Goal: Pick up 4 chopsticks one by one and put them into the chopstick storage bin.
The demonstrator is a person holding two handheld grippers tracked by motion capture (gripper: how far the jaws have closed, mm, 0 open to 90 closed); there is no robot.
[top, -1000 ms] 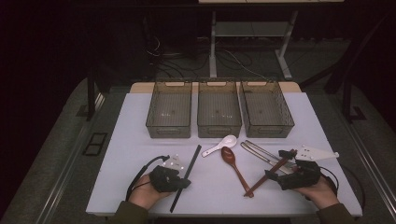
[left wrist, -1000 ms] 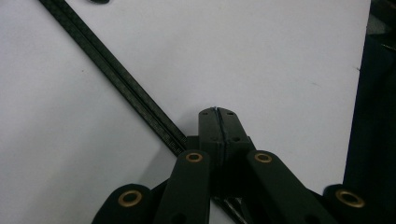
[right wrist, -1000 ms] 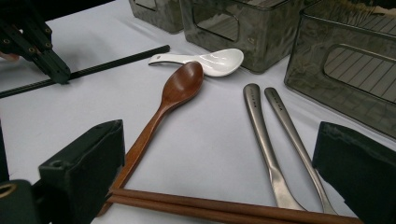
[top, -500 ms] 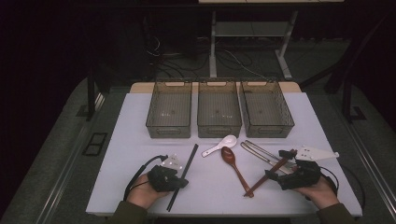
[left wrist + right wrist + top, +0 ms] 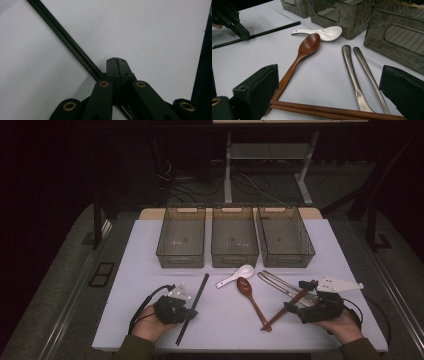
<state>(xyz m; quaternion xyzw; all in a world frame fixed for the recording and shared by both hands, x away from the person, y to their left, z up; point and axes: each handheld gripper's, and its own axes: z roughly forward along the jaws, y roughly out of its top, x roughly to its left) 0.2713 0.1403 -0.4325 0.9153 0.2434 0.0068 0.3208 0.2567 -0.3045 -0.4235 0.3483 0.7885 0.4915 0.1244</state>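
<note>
White table, dark room; left hand-held gripper pinches black chopsticks.

Black chopsticks, paired, flat on white table, lying diagonally; brown wooden chopsticks, paired, flat, crossing metal utensil handles.

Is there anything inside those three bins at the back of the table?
No, in the high view all three bins show only bare bottoms; the white spoon and other utensils lie on the table.

Three bins line the tabletop at 12 o'clock. The left gripper meets the black chopsticks; the right gripper straddles brown chopsticks.
</note>
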